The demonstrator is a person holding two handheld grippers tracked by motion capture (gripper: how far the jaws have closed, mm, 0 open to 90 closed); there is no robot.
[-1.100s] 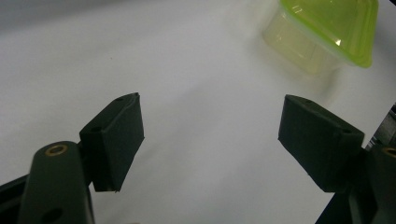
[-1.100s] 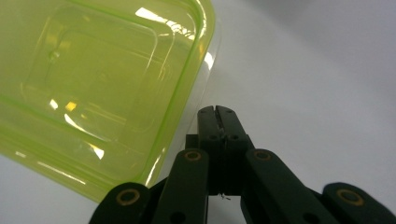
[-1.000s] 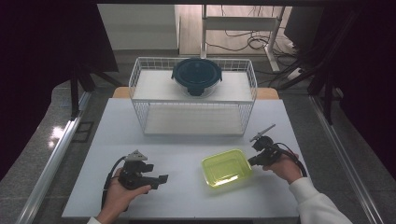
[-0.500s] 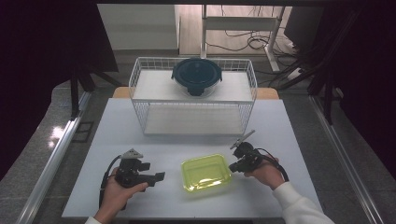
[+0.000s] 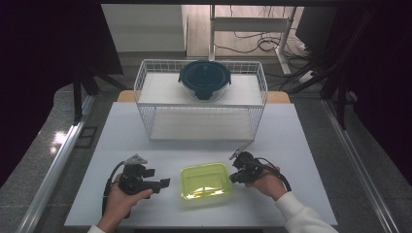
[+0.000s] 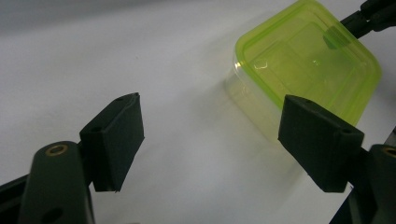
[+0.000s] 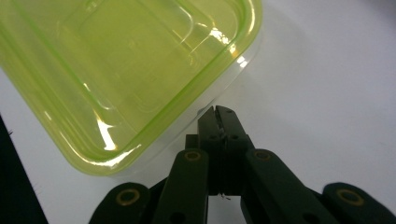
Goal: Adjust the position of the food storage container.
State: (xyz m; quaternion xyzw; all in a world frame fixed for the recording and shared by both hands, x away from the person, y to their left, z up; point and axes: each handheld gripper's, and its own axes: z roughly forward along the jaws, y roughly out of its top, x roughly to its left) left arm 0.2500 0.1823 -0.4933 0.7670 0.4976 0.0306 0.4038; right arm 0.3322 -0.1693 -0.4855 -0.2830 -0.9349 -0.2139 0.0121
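Shifted leftward with right tongs [image 5: 236,176] since earlier frame: green container [image 5: 205,181], long axis left-right, at lower centre; right tongs pressed together at its right edge, left tongs [image 5: 164,185] spread, just left.

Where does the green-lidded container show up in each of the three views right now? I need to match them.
High view: the green-lidded container lies low at centre, on the white table between the two grippers.
Left gripper view: upper right, past the open jaws.
Right gripper view: upper left, its rim beside the shut jaw tips.
Shared landmark: the right gripper at the container's edge, also at top right of the left gripper view.
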